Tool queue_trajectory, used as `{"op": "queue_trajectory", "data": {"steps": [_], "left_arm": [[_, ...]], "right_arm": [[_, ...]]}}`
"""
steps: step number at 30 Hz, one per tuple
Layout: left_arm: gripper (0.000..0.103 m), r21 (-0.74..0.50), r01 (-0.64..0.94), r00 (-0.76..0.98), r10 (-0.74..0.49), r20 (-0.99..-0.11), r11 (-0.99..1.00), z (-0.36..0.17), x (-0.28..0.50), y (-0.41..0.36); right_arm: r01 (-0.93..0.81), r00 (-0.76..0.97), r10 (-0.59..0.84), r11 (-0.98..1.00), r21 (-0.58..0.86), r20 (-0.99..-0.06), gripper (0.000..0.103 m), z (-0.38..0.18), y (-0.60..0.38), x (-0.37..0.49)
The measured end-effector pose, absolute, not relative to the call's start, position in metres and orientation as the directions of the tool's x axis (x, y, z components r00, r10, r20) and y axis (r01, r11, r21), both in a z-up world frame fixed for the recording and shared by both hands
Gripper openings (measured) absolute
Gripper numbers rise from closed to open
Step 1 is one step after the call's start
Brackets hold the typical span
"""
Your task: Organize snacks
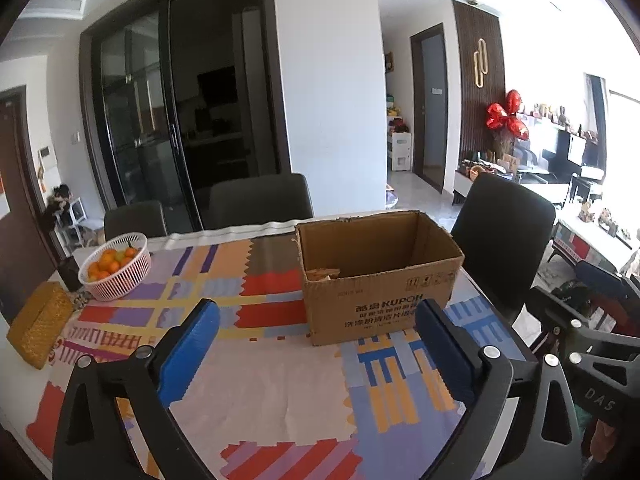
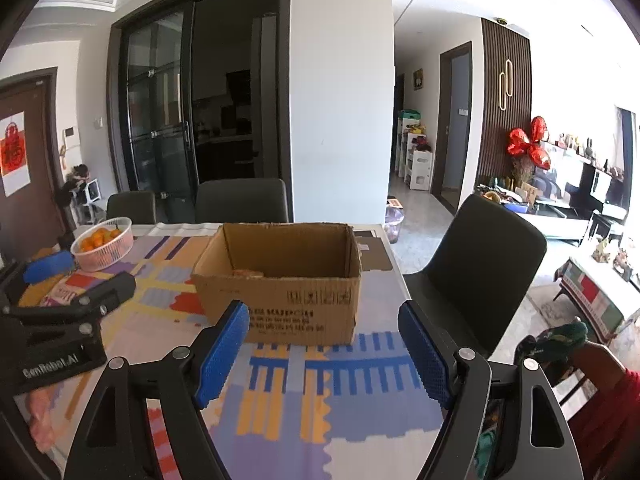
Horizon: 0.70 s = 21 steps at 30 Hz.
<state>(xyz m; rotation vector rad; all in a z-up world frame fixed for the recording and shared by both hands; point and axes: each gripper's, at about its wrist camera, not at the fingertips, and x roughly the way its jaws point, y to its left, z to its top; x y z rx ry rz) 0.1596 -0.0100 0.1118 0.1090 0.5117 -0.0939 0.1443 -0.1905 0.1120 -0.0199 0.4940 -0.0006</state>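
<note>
An open brown cardboard box (image 1: pixel 380 304) stands on the patterned tablecloth; it also shows in the right wrist view (image 2: pixel 288 304). A snack packet (image 1: pixel 322 274) lies on its floor at the left, and shows faintly in the right wrist view (image 2: pixel 248 273). My left gripper (image 1: pixel 318 320) is open and empty, just in front of the box. My right gripper (image 2: pixel 323 322) is open and empty, in front of the box too. The left gripper's body shows in the right wrist view (image 2: pixel 80 300), left of the box.
A pink basket of oranges (image 1: pixel 116 266) stands at the table's far left, next to a yellow woven box (image 1: pixel 38 326). Dark chairs (image 1: pixel 502 236) stand around the table. The table's right edge (image 2: pixel 400 276) runs close beside the box.
</note>
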Motion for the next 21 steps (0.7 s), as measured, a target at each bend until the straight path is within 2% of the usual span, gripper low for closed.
{"op": "queue_trajectory", "data": {"steps": [21], "left_arm": [[0.103,0.069,0.125,0.886,-0.08,-0.456,0.99,0.116,0.104,0.001]], "right_arm": [[-0.001,0.904,-0.006,1.0,-0.018,-0.427,0.078,0.121,-0.188,0.084]]}}
